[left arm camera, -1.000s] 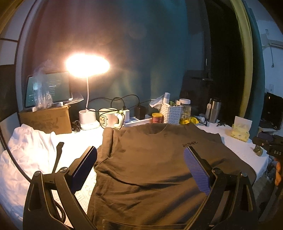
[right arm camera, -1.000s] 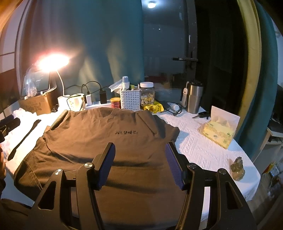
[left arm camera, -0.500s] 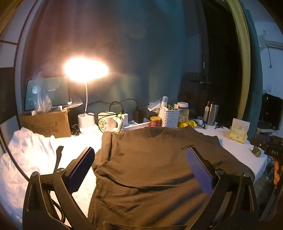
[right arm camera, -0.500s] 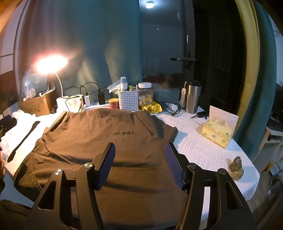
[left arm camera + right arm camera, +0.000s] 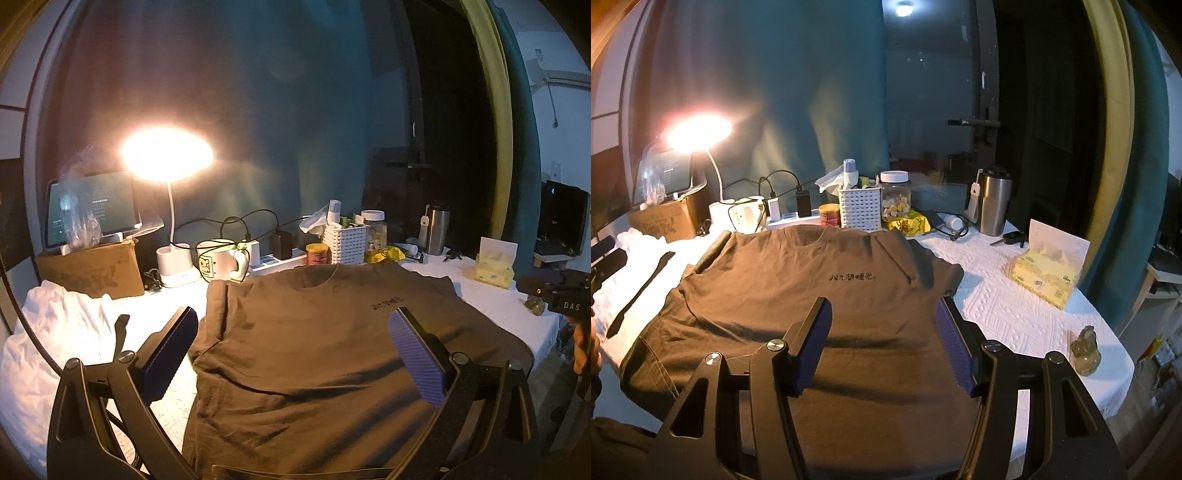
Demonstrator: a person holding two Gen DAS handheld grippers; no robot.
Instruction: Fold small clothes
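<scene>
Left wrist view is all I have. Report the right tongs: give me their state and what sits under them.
Observer: The right tongs are open with nothing between the pads, above the lower half of the brown shirt.
Operator: Describe the sleeve on that side.
Observer: That sleeve lies spread out on the white tablecloth, not folded in.
Operator: Name anything near that table edge.
Observer: A small figurine stands upright near the edge, apart from the shirt.
</scene>
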